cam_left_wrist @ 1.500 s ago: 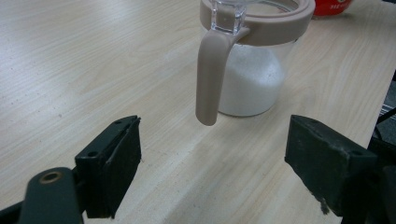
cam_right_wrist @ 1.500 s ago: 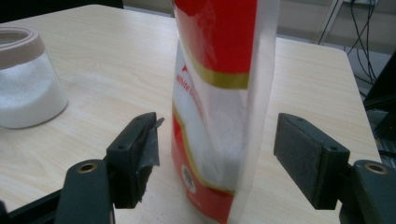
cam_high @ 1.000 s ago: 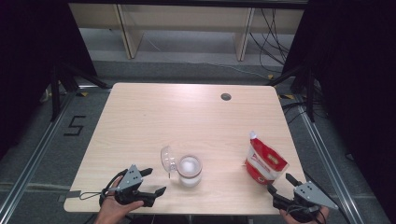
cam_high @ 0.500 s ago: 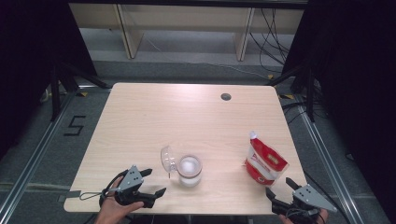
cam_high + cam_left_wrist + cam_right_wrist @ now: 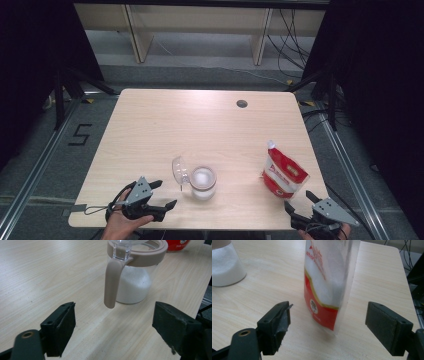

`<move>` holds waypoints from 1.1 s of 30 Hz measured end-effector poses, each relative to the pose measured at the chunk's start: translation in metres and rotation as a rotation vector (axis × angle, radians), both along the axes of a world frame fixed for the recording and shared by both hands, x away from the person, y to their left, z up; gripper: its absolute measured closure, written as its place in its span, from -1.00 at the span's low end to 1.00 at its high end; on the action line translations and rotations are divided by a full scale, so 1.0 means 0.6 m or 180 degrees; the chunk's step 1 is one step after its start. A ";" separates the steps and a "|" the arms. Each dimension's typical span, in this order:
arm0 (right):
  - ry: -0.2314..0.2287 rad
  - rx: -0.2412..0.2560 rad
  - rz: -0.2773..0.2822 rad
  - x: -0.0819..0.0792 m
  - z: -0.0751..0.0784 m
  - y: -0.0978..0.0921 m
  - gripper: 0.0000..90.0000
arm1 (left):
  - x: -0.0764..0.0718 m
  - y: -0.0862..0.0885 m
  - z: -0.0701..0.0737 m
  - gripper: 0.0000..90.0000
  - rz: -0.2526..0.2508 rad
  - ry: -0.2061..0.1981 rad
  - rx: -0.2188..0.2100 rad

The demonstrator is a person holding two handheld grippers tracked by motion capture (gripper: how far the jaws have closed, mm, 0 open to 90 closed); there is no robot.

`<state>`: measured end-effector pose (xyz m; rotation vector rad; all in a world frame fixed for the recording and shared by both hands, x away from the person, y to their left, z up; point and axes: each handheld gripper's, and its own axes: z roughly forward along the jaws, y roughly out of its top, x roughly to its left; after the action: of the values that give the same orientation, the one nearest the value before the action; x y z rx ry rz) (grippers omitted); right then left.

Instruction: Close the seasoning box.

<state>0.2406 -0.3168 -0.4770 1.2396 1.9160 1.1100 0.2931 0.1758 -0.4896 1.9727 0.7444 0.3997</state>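
A clear jar (image 5: pixel 202 183) with a tan rim and handle stands near the table's front middle, its clear lid flipped open to the left. White powder fills its lower part (image 5: pixel 133 285). A red and white pouch (image 5: pixel 282 172) stands upright at the front right (image 5: pixel 325 282). My left gripper (image 5: pixel 163 194) rests open at the front left edge, pointing at the jar's handle (image 5: pixel 111 282). Open as well, my right gripper (image 5: pixel 301 202) sits at the front right edge, a short way before the pouch. Nothing lies between either pair of jaws.
The light wooden table (image 5: pixel 165 130) has a small dark grommet hole (image 5: pixel 242 103) at the back right. Black curtains flank both sides, and a shelf frame stands on the grey floor behind. A floor marking "5" (image 5: pixel 80 135) lies to the left.
My right gripper has shifted slightly at the front right edge. The jar, the pouch and my left gripper stay where they were.
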 end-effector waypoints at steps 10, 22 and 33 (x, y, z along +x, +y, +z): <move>-0.0008 -0.0014 0.0030 -0.001 0.003 0.004 -0.53 | -0.007 0.009 0.000 0.42 0.0088 -0.0028 -0.0001; 0.0027 0.0023 0.0009 -0.001 0.001 0.004 -0.50 | -0.011 0.010 0.024 0.99 0.0026 -0.0217 -0.0028; -0.0012 0.0002 -0.0027 -0.001 0.003 0.001 -0.47 | -0.006 -0.005 0.039 0.99 -0.0026 -0.0160 -0.0012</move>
<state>0.2400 -0.3160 -0.4752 1.2442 1.9060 1.1079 0.2893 0.1730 -0.4660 1.9544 0.7046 0.4412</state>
